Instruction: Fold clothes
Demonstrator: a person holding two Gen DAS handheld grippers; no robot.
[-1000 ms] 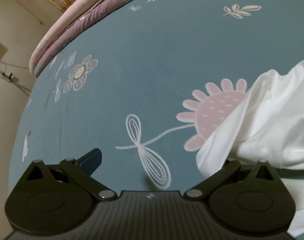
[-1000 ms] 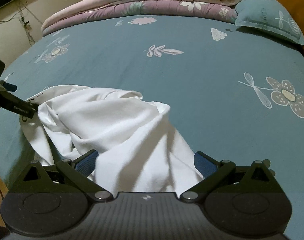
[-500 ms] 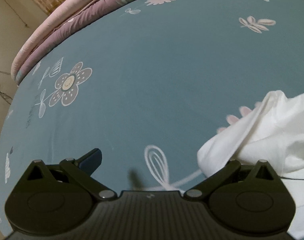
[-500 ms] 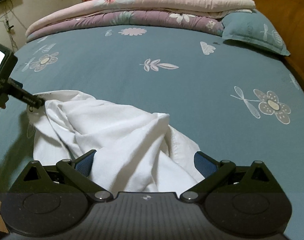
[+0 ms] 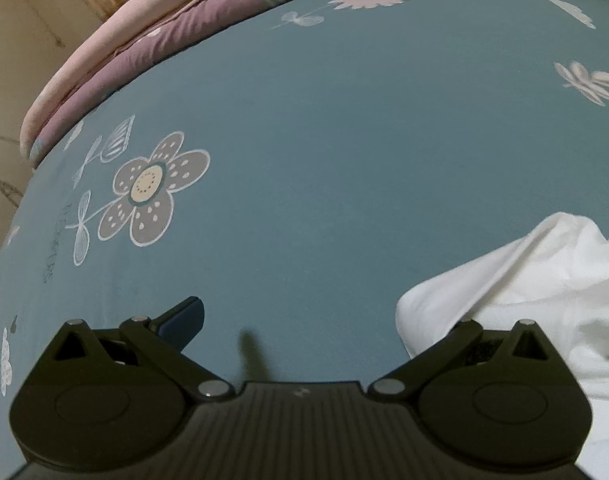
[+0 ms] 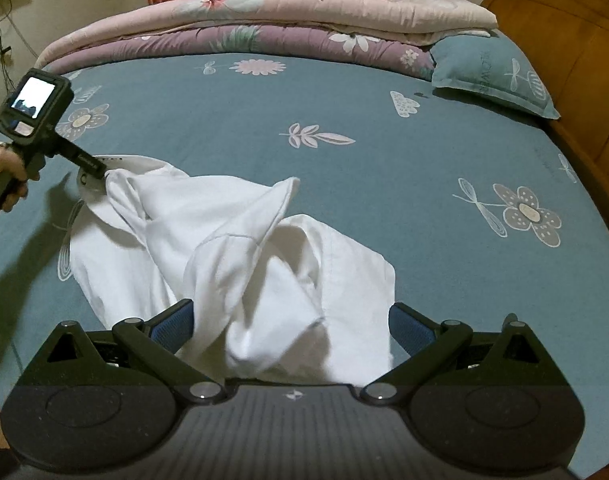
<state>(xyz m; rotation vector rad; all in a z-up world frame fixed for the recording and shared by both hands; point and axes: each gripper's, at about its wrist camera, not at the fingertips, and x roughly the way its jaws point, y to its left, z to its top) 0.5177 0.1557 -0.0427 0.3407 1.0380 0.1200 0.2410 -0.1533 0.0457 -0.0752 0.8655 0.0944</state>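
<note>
Lying crumpled on the teal flowered bed sheet [image 6: 384, 100], the white shirt [image 6: 240, 248] is bunched into ridges and folds near the bed's front edge, with one peak of cloth standing up around its middle. The left tongs [image 6: 100, 170], seen from the right wrist view, reach in from the left in a person's hand [image 6: 4, 176], and their tip meets the shirt at its collar end; the fingers look wide apart in the left wrist view, with one blue pad [image 5: 184, 318] clear of any cloth and the other hidden behind white fabric [image 5: 524, 280], so I cannot tell whether they grip anything. The right tongs [image 6: 290, 324] are spread open, their blue pads [image 6: 172, 322] on either side of a hanging bundle of the shirt, which falls between them without being pinched. At the far end of the bed a pink and purple folded quilt [image 6: 264, 20] is stacked, with a teal pillow [image 6: 488, 72] beside it near the wooden headboard [image 6: 564, 40]
</note>
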